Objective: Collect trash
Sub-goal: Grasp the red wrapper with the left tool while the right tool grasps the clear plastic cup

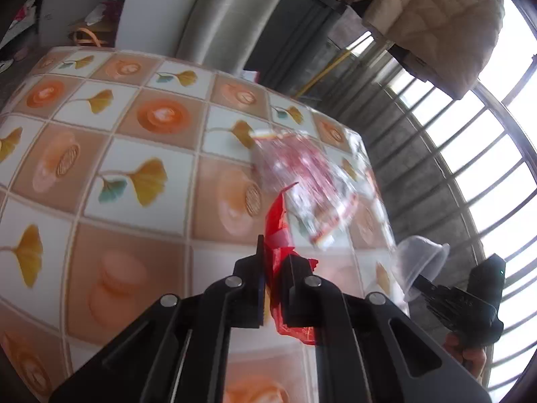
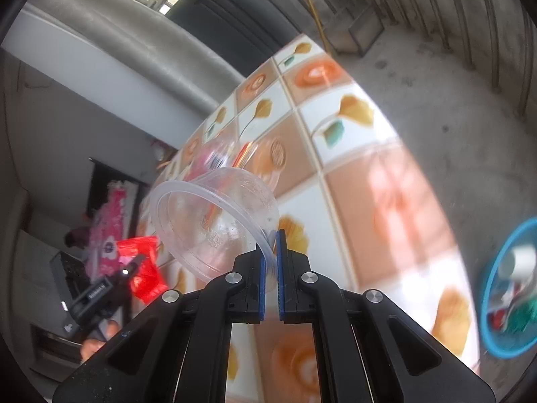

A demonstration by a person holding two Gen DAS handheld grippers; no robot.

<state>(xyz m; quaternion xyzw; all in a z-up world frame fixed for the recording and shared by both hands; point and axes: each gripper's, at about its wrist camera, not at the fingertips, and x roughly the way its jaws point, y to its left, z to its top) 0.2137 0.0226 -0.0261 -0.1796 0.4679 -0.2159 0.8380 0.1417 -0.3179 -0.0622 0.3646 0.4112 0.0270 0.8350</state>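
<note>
Red wrapper (image 1: 280, 235), crumpled and glossy, sits pinched between the fingers of the left gripper (image 1: 273, 265), which is clamped tight on it above the near part of the table (image 1: 127, 154). The wrapper's tail hangs below the jaws, and its top pokes up past the fingertips. Just beyond it, a clear bag (image 1: 302, 174) with red print lies on the tablecloth near the table's right edge, blurred. To the right, off the table edge, the right gripper (image 2: 272, 248) holds a clear cup (image 2: 214, 221) by its rim, jaws closed on the thin plastic wall; the cup tilts on its side, mouth turned to the left. Far right and low in the right wrist view, a blue basin (image 2: 486, 288) stands on the concrete floor, with bits of rubbish inside. Beyond the table, a grey ribbed pipe (image 1: 228, 16) rises, and a beige quilted coat (image 1: 436, 10) hangs by the barred window (image 1: 470, 154).
</note>
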